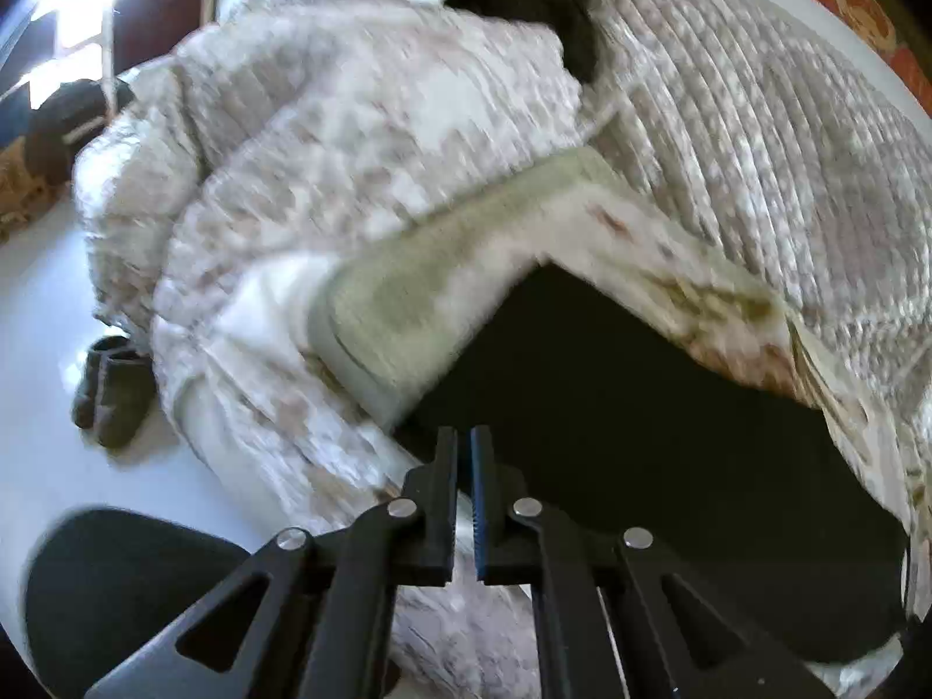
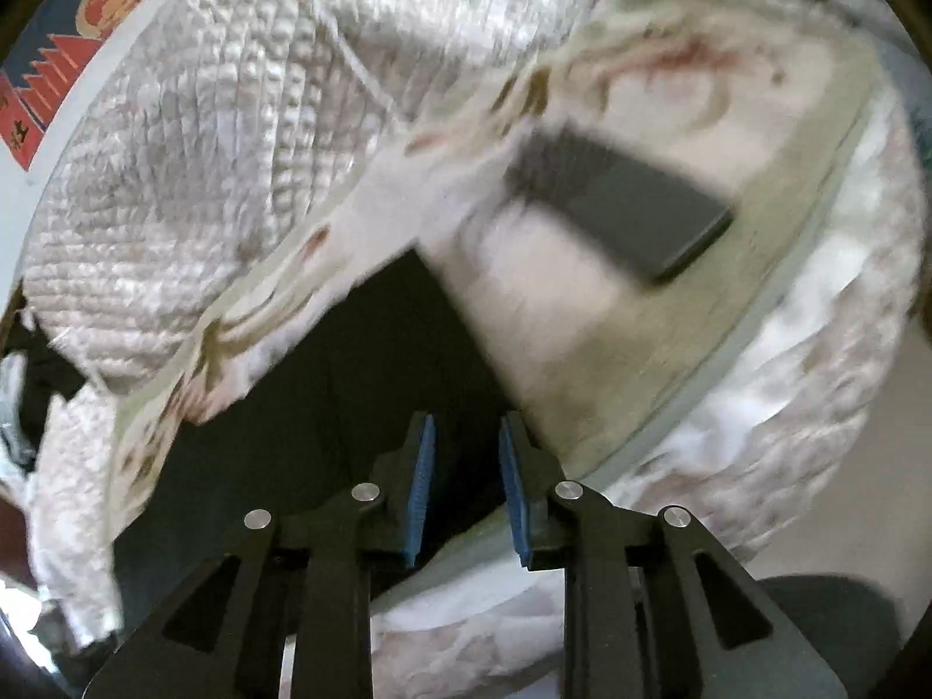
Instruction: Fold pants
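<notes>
From the left wrist, the left claw is pressed nearly together, nothing between its pads. Black pants lie just beyond, on a quilted bedspread (everything blurred). From the right wrist, the right claw is spread over the pants; a dark slab lies farther right.

The left gripper is matte black, its two straight fingers faced with ridged blue pads. Angular linkage arms behind them carry triangular cut-outs and round silver pivot pins. The right gripper matches: black frame, blue toothed pads, silver pins.
</notes>
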`<state>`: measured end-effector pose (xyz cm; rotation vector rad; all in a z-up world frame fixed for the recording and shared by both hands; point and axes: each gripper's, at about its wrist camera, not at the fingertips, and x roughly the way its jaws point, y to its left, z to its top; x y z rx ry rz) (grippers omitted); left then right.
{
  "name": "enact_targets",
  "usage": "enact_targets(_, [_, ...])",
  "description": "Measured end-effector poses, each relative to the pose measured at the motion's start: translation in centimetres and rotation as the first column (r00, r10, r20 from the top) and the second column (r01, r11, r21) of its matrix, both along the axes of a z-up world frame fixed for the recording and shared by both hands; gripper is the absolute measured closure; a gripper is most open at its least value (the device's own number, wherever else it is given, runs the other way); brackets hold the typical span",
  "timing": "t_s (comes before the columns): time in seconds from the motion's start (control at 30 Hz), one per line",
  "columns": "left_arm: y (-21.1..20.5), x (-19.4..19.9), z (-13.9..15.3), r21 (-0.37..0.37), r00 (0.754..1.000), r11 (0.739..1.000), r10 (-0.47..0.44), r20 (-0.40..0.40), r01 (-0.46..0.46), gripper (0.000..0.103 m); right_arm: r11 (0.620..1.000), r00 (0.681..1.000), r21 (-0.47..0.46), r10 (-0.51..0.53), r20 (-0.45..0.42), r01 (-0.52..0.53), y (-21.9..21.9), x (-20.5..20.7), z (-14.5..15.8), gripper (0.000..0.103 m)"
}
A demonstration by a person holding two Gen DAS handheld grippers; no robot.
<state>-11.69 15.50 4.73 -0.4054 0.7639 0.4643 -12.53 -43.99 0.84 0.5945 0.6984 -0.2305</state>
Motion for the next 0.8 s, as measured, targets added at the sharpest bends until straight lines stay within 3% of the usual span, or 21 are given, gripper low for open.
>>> enact_targets(0.07, [-0.2,0.1,0.9,0.018,1.0,1.0,-0.008,0.028,0.008,0.097,0.998,0.999,-0.055,0.01,0.039,-0.008,0.4,-0.3,1.1,0.08])
enact_targets(0.2, [-2.5,1.4,1.1,-0.007,0.991,0.993,-0.121,0.062,0.121,0.097,0.976,0.986,-0.158,0.159,0.051,-0.149,3.5,1.0,1.5,0.079])
enact_targets(0.3, [-4.7,3.0,-0.3,-0.066,0.973,0.971,-0.23,0.032,0.231,0.095,0.952,0.966,-0.179,0.23,-0.119,-0.249,5.2,3.1,-1.3,0.078])
enact_targets(0.33, [-5.2,3.4,-1.0,-0.073,0.968,0.965,-0.252,0.001,0.251,0.095,0.955,0.958,-0.137,0.239,-0.16,-0.261,5.0,3.5,-2.6,0.078])
enact_targets(0.37, [-5.6,3.7,-1.7,-0.08,0.961,0.959,-0.274,-0.034,0.271,0.094,0.958,0.956,-0.104,0.248,-0.158,-0.266,4.8,3.4,-3.1,0.078])
enact_targets(0.43, [-5.7,4.2,-2.8,-0.097,0.953,0.954,-0.292,-0.083,0.284,0.095,0.955,0.959,-0.135,0.247,-0.139,-0.266,4.8,3.2,-2.3,0.078])
enact_targets(0.57, [-5.8,5.3,-1.5,-0.056,0.949,0.951,-0.308,-0.067,0.305,0.094,0.938,0.959,-0.2,0.266,-0.102,-0.282,5.2,4.4,-0.5,0.078])
enact_targets(0.63, [-5.7,6.7,-0.6,-0.042,0.945,0.946,-0.322,-0.049,0.32,0.088,0.925,0.951,-0.22,0.297,-0.084,-0.308,5.7,6.3,0.3,0.076])
enact_targets(0.7, [-5.7,8.4,0.1,-0.014,0.944,0.945,-0.328,-0.039,0.328,0.073,0.914,0.944,-0.237,0.316,-0.096,-0.33,6.3,8.7,0.5,0.068])
enact_targets(0.8, [-5.3,11.2,0.2,0.003,0.94,0.94,-0.34,-0.029,0.34,0.071,0.899,0.934,-0.253,0.34,-0.111,-0.358,6.9,11.5,0.4,0.068])
